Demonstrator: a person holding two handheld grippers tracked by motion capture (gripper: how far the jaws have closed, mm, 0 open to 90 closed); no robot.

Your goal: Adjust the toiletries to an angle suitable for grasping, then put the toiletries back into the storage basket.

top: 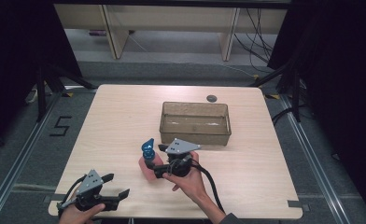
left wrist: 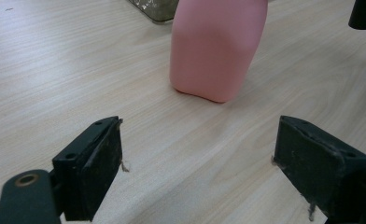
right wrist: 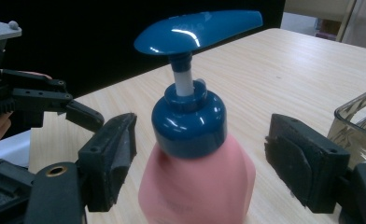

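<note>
Right gripper view: pink pump bottle (right wrist: 197, 182) stands between the open right tool (right wrist: 197, 163).

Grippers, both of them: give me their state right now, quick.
Left gripper: open, holding nothing, jaws apart above the table.
Right gripper: open, jaws either side of the pink pump bottle, not yet closed on it.

Evenly lit from above; dark at frame sides; glare on the pump top (right wrist: 197, 30); soft, slightly blurred close-ups.
</note>
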